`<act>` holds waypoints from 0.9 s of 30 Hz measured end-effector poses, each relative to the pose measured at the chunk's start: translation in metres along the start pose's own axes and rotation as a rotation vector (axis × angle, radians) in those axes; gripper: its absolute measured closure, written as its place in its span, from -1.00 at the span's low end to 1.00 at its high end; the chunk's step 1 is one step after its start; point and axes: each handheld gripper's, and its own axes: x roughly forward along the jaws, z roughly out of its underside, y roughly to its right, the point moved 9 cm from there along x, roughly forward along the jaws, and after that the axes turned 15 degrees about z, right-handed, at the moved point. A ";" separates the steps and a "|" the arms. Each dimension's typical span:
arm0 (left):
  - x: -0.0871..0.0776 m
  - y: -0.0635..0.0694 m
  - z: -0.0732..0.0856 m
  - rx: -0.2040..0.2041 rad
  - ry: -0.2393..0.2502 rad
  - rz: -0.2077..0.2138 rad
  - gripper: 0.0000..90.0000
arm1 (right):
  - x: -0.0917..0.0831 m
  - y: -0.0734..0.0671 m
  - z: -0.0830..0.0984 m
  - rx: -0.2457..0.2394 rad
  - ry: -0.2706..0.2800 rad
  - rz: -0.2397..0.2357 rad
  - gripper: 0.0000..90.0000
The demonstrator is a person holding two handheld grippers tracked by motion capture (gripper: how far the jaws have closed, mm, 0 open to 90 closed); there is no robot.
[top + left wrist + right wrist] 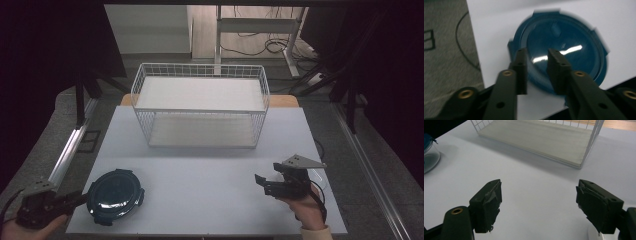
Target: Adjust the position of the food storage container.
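Note:
A round container with a dark blue lid (116,195) sits near the table's front left corner. My left gripper (82,199) reaches it from the left, at its rim. In the left gripper view the blurred lid (574,37) lies just beyond the left gripper (537,67); the two jaws stand a narrow gap apart over its near edge, with nothing visibly pinched. At the front right, a hand holds my right gripper (267,175) above the table. Its jaws are spread wide and empty in the right gripper view (539,202), where the container (429,155) shows at the far left.
A white wire basket rack (200,105) with two shelves stands at the back of the white table (210,200); its lower shelf (536,140) lies ahead of my right gripper. A small white object (318,178) lies under the right hand. Grey floor and a cable (461,37) lie off the left edge.

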 end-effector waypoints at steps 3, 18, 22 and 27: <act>-0.001 -0.006 0.012 -0.028 -0.024 -0.002 0.88 | 0.000 0.001 -0.001 -0.002 0.003 0.003 -0.54; 0.037 -0.016 0.043 -0.110 -0.105 -0.001 0.99 | 0.003 0.002 0.002 -0.005 -0.007 0.013 -0.55; 0.042 -0.016 0.043 -0.115 -0.107 -0.018 0.99 | 0.002 0.000 0.001 -0.010 -0.002 0.008 -0.55; 0.044 -0.014 0.040 -0.111 -0.115 -0.012 0.99 | 0.003 -0.002 0.001 -0.015 -0.001 0.006 -0.55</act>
